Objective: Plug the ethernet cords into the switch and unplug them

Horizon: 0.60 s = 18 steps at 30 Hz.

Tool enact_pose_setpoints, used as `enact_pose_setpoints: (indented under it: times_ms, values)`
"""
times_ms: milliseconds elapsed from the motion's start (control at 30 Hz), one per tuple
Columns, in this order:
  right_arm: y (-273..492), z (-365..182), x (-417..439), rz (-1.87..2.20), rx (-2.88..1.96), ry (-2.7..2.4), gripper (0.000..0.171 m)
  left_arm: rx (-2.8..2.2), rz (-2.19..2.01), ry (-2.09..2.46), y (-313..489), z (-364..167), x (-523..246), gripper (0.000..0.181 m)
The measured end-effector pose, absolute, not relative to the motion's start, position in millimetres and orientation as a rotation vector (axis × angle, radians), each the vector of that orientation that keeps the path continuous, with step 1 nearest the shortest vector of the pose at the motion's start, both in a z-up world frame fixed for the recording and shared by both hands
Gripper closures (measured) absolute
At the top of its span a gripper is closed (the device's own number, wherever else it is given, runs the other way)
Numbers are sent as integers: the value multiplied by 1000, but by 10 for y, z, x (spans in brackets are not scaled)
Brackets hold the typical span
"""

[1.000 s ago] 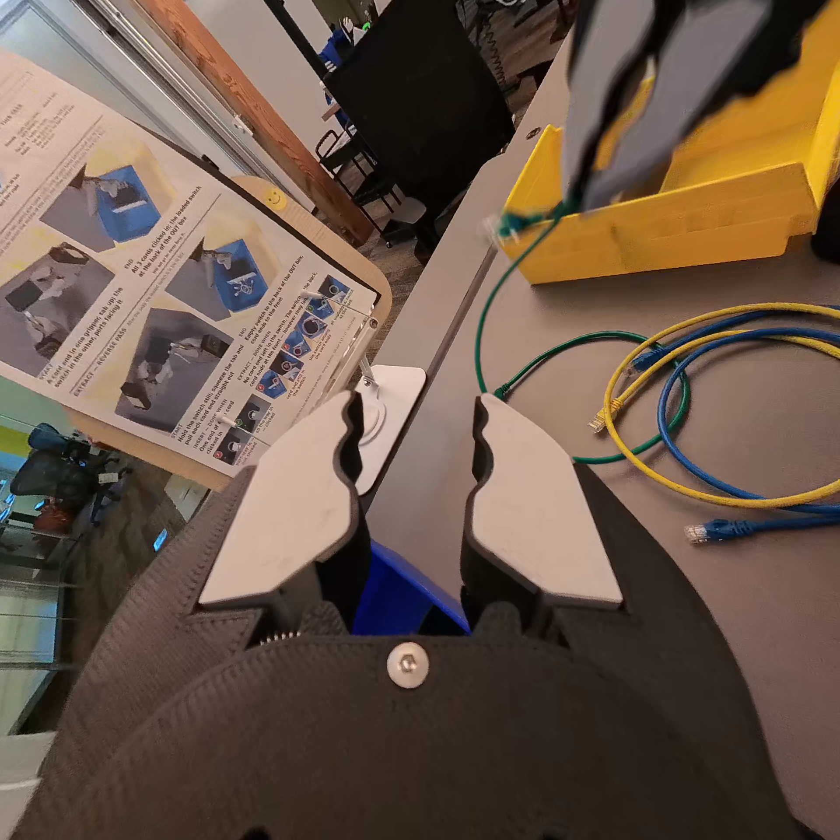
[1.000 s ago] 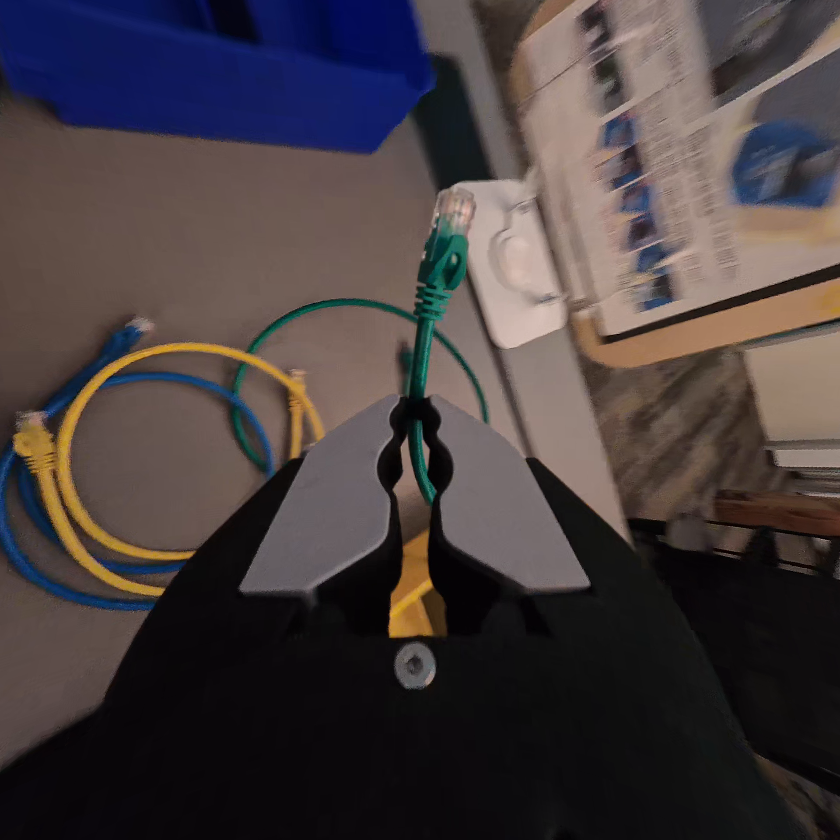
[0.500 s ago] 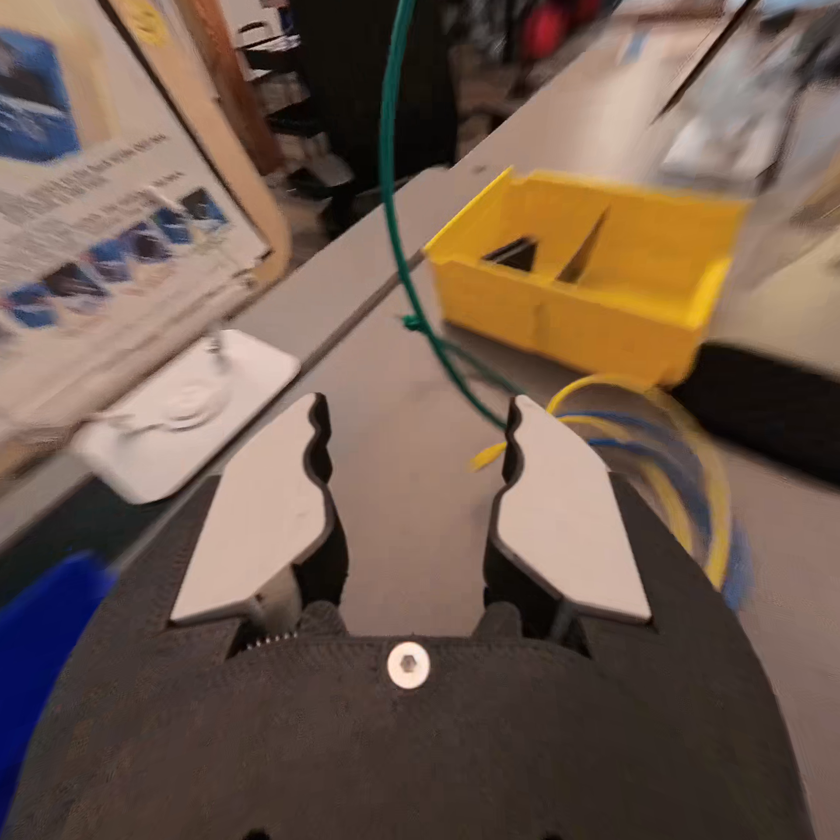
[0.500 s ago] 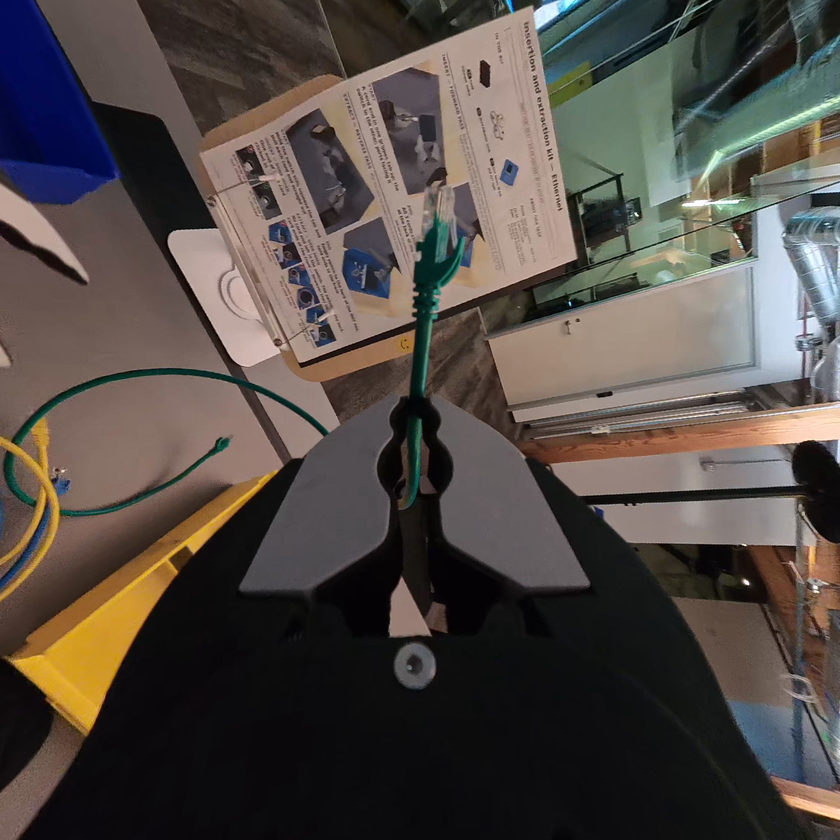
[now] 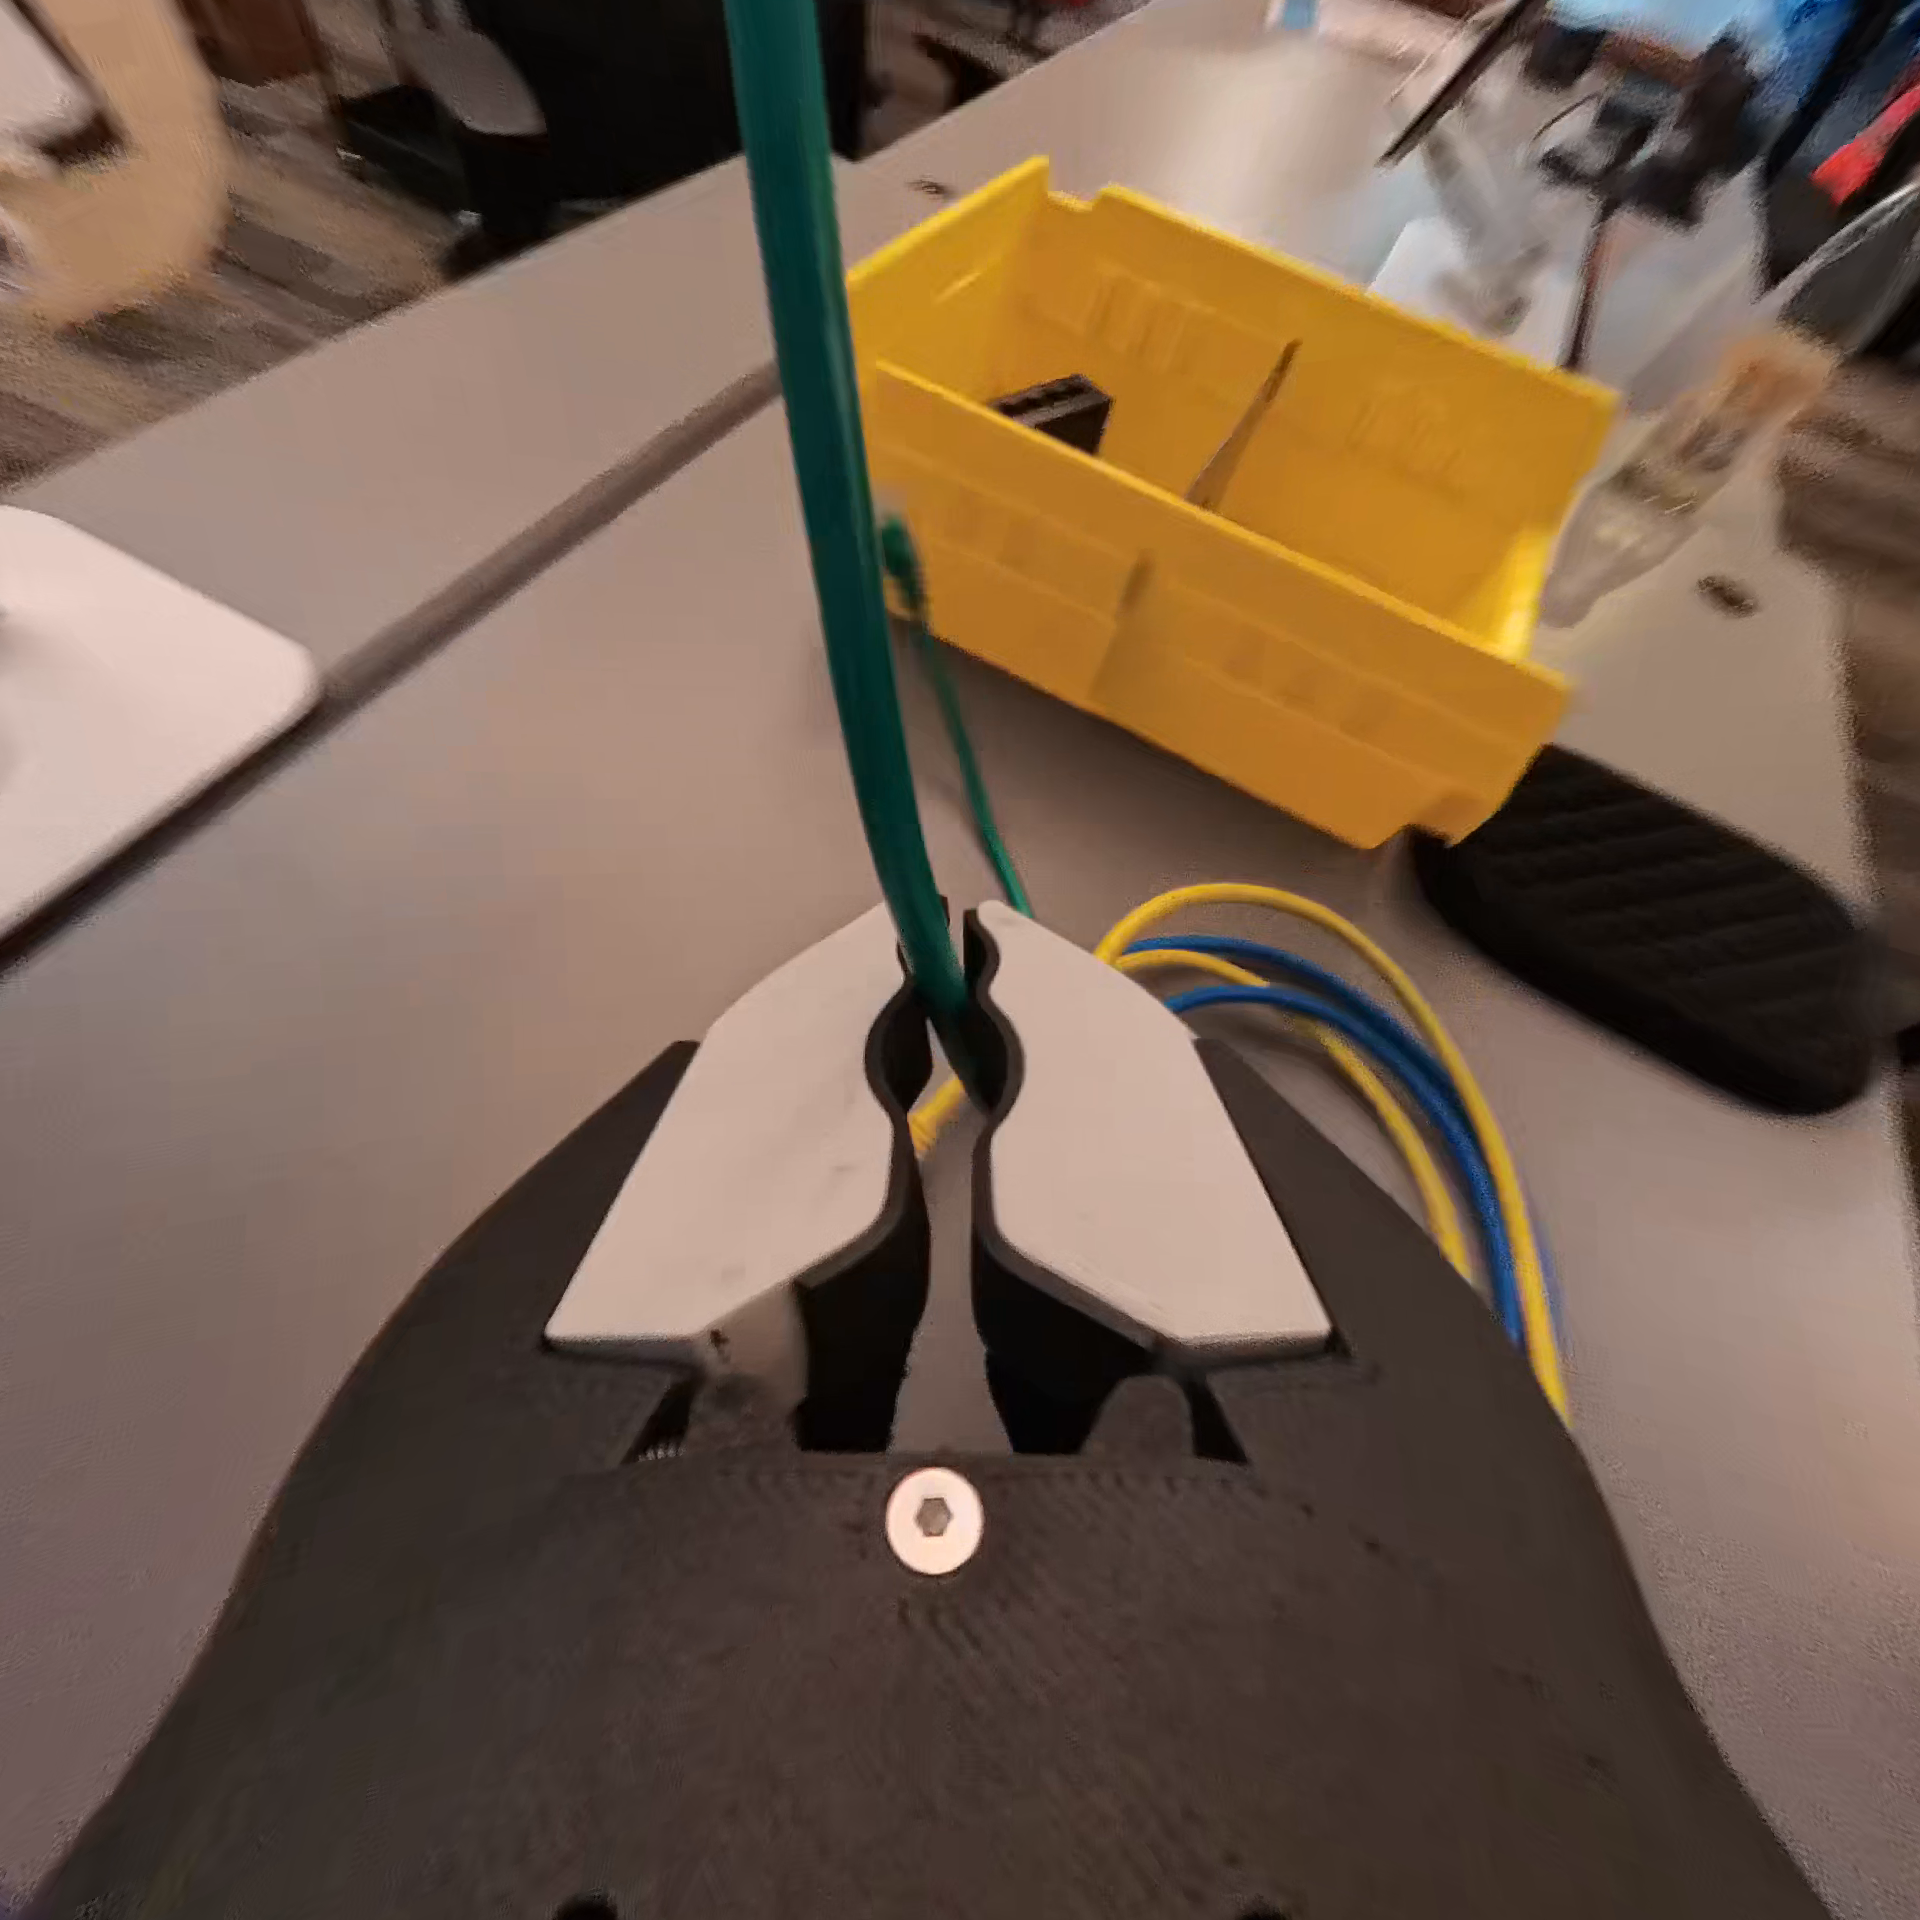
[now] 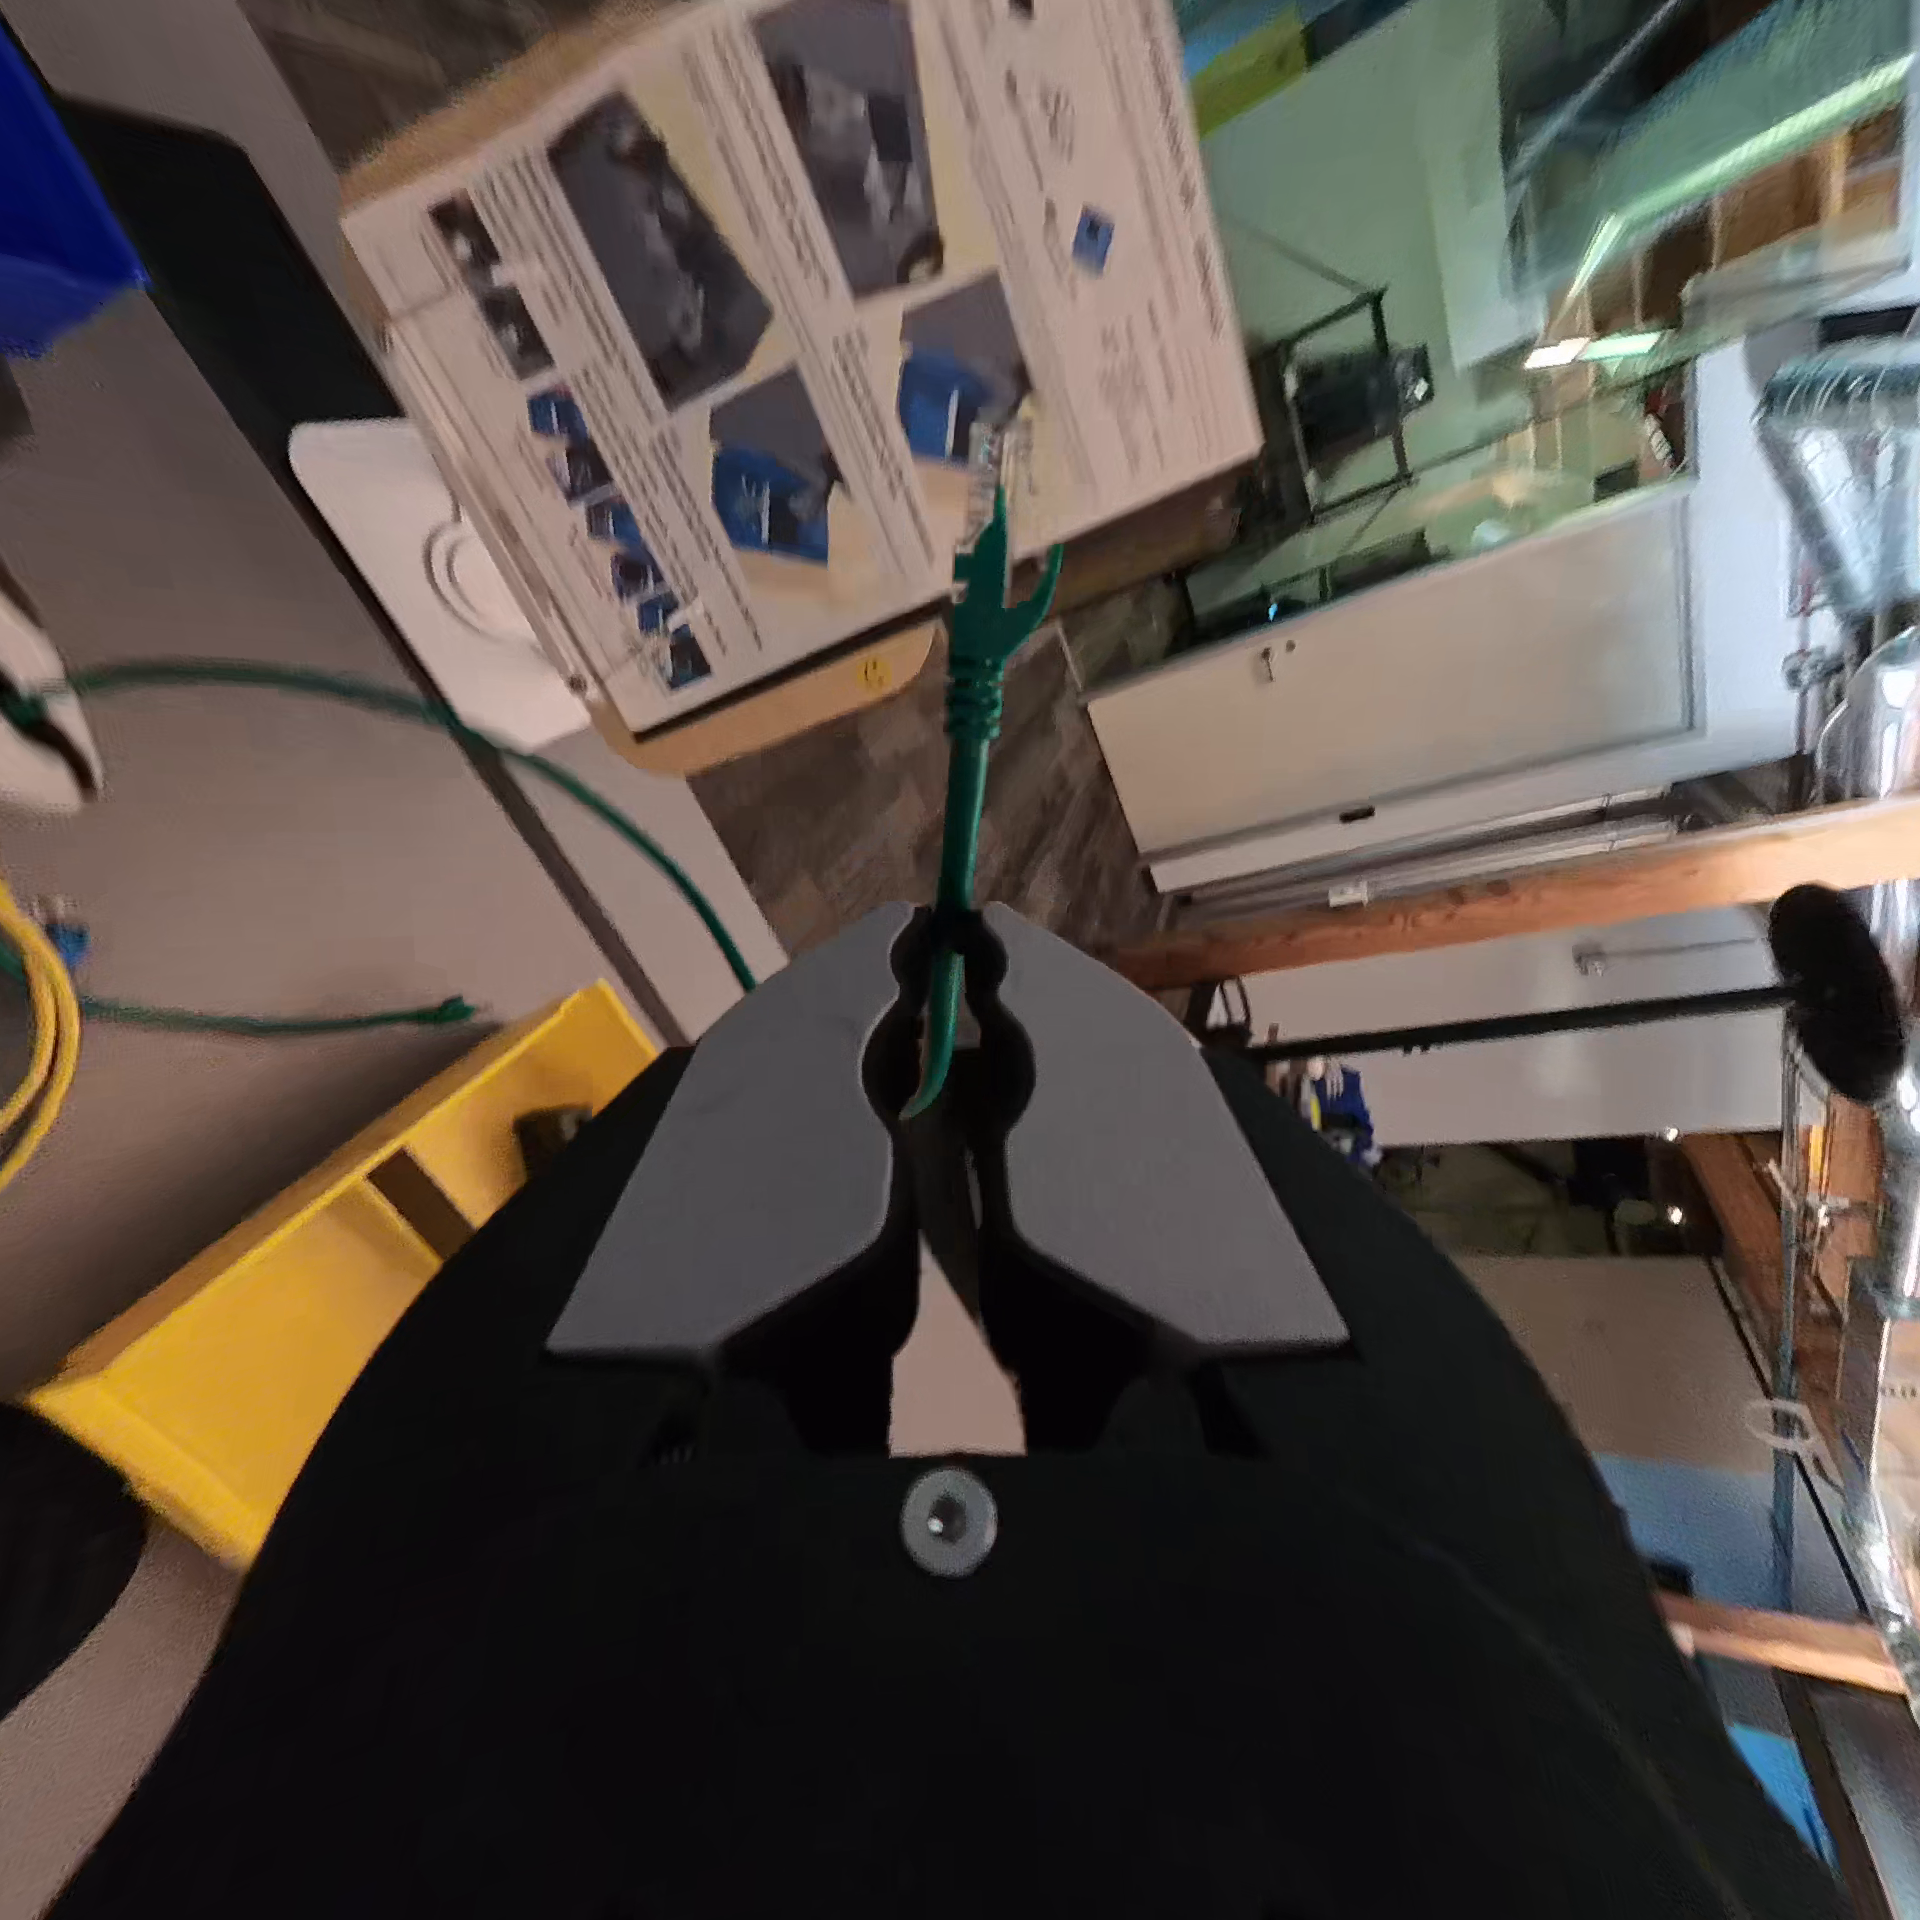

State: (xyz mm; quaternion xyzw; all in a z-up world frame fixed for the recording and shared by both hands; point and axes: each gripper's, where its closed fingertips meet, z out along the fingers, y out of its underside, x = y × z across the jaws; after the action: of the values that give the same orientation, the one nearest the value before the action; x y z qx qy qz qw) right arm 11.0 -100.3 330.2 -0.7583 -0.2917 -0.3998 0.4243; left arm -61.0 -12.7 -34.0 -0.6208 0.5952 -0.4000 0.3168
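- Half a second ago the left gripper [image 5: 940, 940] was spread with nothing in it; now its fingers are pressed on the green cord [image 5: 831, 540], which rises steeply out of them.
- The right gripper [image 6: 951, 920] still pinches the same cord just behind its plug [image 6: 992, 488].
- Only the left wrist view shows inside the yellow bin [image 5: 1226, 499], far right on the grey table [image 5: 520, 831], and the yellow and blue cords [image 5: 1382, 1039] lying near right.
- Only the right wrist view shows the instruction sheet [image 6: 810, 312] beyond the plug.
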Motion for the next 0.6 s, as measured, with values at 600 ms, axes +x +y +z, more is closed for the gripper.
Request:
enact_pose_setpoints:
  times_ms: [600]
  values:
    - [-917,404,-279,-398,-2140,-750,159,-1171,-407,1615,-133,2135,-985,181]
